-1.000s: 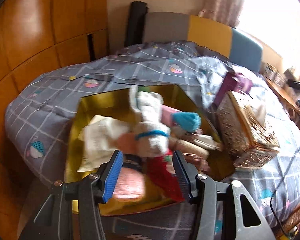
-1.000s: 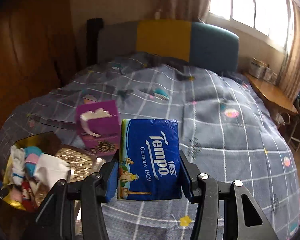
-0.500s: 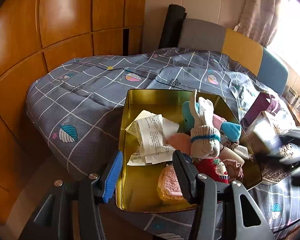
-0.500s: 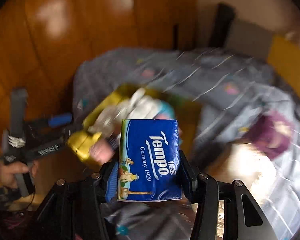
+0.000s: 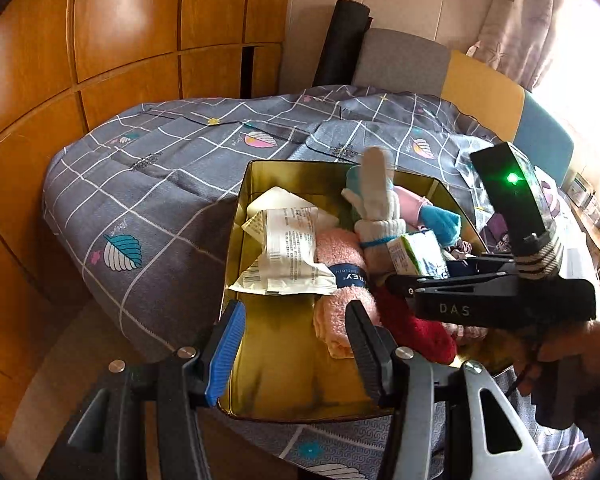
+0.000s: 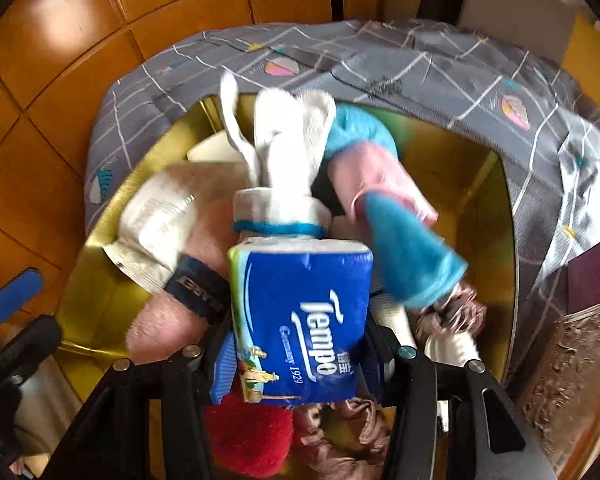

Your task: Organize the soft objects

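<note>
A gold tin box point(image 5: 260, 384) lies on the bed and holds soft things: a white knit glove point(image 5: 376, 208), pink fluffy socks point(image 5: 336, 252), a red sock point(image 5: 416, 332), a blue and pink sock point(image 5: 440, 216) and a white wipes packet point(image 5: 288, 252). My right gripper point(image 6: 300, 344) is shut on a blue Tempo tissue pack point(image 6: 300, 320) and holds it over the box, just above the glove point(image 6: 292, 148). It also shows in the left wrist view point(image 5: 416, 264). My left gripper point(image 5: 292, 348) is open and empty at the box's near edge.
The bed has a grey checked quilt point(image 5: 148, 184). Wooden wardrobe panels point(image 5: 80, 40) stand to the left. A brown glittery box point(image 6: 572, 368) and a purple tissue box point(image 6: 596, 280) lie to the right of the tin. The headboard point(image 5: 484, 92) is behind.
My right gripper has swung left with the tissue pack and now hangs over the gold box. My left gripper has stayed open at the box's near edge.
</note>
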A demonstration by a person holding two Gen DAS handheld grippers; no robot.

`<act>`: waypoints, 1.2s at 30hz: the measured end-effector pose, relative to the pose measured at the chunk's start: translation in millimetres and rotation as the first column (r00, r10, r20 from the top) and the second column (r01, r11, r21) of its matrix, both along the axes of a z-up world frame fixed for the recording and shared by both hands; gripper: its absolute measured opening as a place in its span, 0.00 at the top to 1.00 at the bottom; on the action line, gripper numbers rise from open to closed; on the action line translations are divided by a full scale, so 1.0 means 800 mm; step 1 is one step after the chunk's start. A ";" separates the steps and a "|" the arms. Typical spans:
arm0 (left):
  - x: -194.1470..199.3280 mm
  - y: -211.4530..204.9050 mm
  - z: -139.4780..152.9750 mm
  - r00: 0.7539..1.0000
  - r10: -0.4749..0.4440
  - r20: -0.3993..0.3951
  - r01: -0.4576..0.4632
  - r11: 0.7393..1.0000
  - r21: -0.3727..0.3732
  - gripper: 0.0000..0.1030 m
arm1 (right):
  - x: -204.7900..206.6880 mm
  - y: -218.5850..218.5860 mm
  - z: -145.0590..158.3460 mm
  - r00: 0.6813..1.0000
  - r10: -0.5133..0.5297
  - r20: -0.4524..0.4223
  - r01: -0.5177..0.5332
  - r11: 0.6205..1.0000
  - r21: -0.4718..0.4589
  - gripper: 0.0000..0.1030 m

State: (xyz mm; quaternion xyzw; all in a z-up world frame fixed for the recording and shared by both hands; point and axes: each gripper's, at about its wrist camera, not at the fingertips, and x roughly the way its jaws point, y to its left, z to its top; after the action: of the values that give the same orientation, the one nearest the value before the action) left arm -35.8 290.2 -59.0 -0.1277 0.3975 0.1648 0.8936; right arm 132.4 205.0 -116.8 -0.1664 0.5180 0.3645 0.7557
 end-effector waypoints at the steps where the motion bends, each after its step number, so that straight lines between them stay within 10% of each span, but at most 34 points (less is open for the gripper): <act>1: 0.000 0.000 -0.001 1.000 0.002 0.000 -0.002 1.000 0.000 0.49 | 0.001 -0.002 0.000 1.000 -0.004 -0.008 0.004 1.000 0.012 0.49; 6: 0.002 -0.001 -0.001 1.000 0.011 -0.007 -0.011 1.000 0.006 0.49 | -0.006 -0.022 0.010 1.000 -0.018 -0.012 0.019 0.998 0.067 0.45; 9: 0.002 -0.003 0.002 1.000 0.017 -0.003 -0.016 1.000 0.014 0.49 | -0.014 -0.035 0.025 0.999 -0.040 0.013 0.039 0.994 0.100 0.24; 23: -0.004 -0.019 0.023 0.999 0.038 0.033 -0.041 0.997 0.073 0.49 | -0.058 -0.063 0.064 0.971 -0.109 0.214 0.091 0.991 0.095 0.19; 36: -0.003 -0.072 0.055 0.993 -0.020 0.118 0.005 0.992 0.129 0.34 | -0.112 -0.141 0.116 0.831 -0.351 0.432 0.295 0.936 0.193 0.06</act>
State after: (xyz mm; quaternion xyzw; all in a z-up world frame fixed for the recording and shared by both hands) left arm -38.5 232.4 -15.3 -0.0772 0.3330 0.1765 0.9231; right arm 42.9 92.2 -24.4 -0.1128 0.3225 0.2116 0.9157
